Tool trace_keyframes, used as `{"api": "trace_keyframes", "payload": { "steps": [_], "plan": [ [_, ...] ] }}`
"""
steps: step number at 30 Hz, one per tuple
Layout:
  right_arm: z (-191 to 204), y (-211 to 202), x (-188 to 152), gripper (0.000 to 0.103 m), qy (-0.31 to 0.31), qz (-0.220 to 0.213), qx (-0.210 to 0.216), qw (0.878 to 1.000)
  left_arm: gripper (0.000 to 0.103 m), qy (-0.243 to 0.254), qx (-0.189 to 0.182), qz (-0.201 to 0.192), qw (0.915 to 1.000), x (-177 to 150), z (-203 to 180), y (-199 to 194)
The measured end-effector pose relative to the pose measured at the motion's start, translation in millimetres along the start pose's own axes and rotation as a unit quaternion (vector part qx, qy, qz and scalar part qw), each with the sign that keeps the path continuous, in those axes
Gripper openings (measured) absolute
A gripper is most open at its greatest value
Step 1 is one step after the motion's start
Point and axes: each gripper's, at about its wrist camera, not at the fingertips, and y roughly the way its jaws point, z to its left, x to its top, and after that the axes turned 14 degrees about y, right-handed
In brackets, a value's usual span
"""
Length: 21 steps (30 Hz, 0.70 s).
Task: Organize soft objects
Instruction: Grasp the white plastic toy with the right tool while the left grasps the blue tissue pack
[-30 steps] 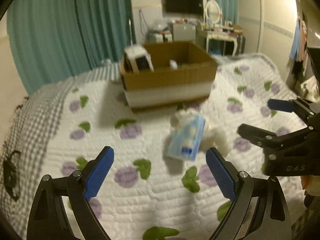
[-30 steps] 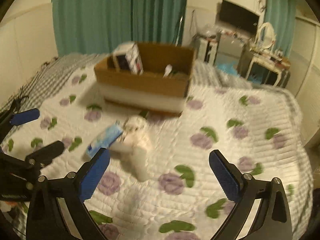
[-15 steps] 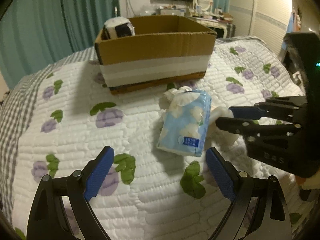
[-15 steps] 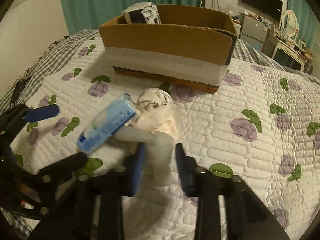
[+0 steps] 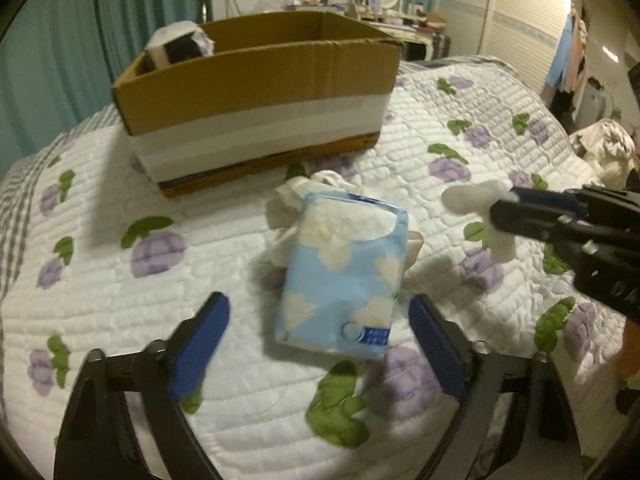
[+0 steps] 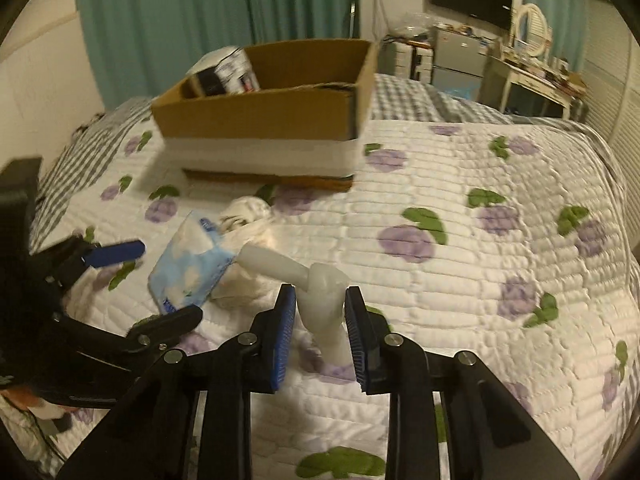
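Note:
A light blue tissue pack (image 5: 347,276) lies on the quilted bed in front of a cardboard box (image 5: 260,96), on top of a crumpled white cloth (image 5: 292,200). My left gripper (image 5: 320,328) is open, its blue fingers on either side of the pack's near end. My right gripper (image 6: 320,320) is shut on a white rolled sock (image 6: 320,300), lifted a little off the bed. The sock (image 5: 480,204) and right gripper (image 5: 504,208) also show in the left wrist view. The pack (image 6: 192,268) and box (image 6: 268,116) show in the right wrist view.
A black and white item (image 5: 180,44) stands in the box's left end. The bed has a white quilt (image 6: 480,280) with purple flowers. A dresser with mirror (image 6: 532,60) and green curtains (image 6: 200,20) stand behind. Clothes (image 5: 608,148) lie at the right.
Both grippers moved down toward the bed. My right gripper closed on the white sock and lifted it. My left gripper came up to the tissue pack, still open.

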Motion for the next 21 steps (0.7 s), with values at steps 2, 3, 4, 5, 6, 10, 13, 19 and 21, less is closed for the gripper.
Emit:
{"api": "trace_keyframes", "payload": {
  "steps": [2, 3, 4, 5, 6, 10, 13, 19, 21],
  "plan": [
    [-6.3, -3.5, 1.3, 0.025, 0.012, -0.006, 0.000, 1.000, 0.065, 0.008, 0.001, 0.012, 0.9999, 0.4, -3.3, 7.2],
    [-9.0, -4.3, 1.7, 0.025, 0.016, -0.007, -0.001, 1.000, 0.059, 0.010, 0.000, 0.015, 0.9998, -0.2, -4.5, 8.8],
    [-11.1, -4.5, 2.0, 0.025, 0.020, -0.007, 0.000, 1.000, 0.053, 0.013, 0.000, 0.013, 0.9998, -0.7, -5.7, 7.8],
    [-11.5, -4.3, 1.2, 0.025, 0.020, -0.007, 0.000, 1.000, 0.053, 0.016, 0.000, 0.008, 0.9998, -1.5, -6.8, 5.0],
    [-12.4, -4.0, 0.7, 0.025, 0.021, -0.007, 0.000, 1.000, 0.053, 0.018, 0.002, 0.004, 0.9998, -2.2, -7.6, 1.1],
    [-10.2, -4.1, -0.6, 0.019, 0.015, -0.008, -0.002, 1.000, 0.052, 0.014, 0.005, -0.003, 0.9999, -4.3, -6.3, -12.0],
    [-7.0, -9.7, -1.1, 0.016, 0.014, -0.011, 0.001, 1.000, 0.052, 0.007, 0.008, -0.013, 0.9999, -6.7, -5.4, -27.2],
    [-4.2, -16.6, -7.3, 0.019, 0.009, -0.008, -0.007, 1.000, 0.052, 0.006, 0.030, -0.027, 0.9992, -12.0, -6.8, -55.8],
    [-9.5, -14.9, -8.3, 0.042, 0.020, -0.017, -0.026, 0.999, 0.052, -0.001, 0.035, -0.031, 0.9989, -15.6, -5.0, -62.3]
  ]
}}
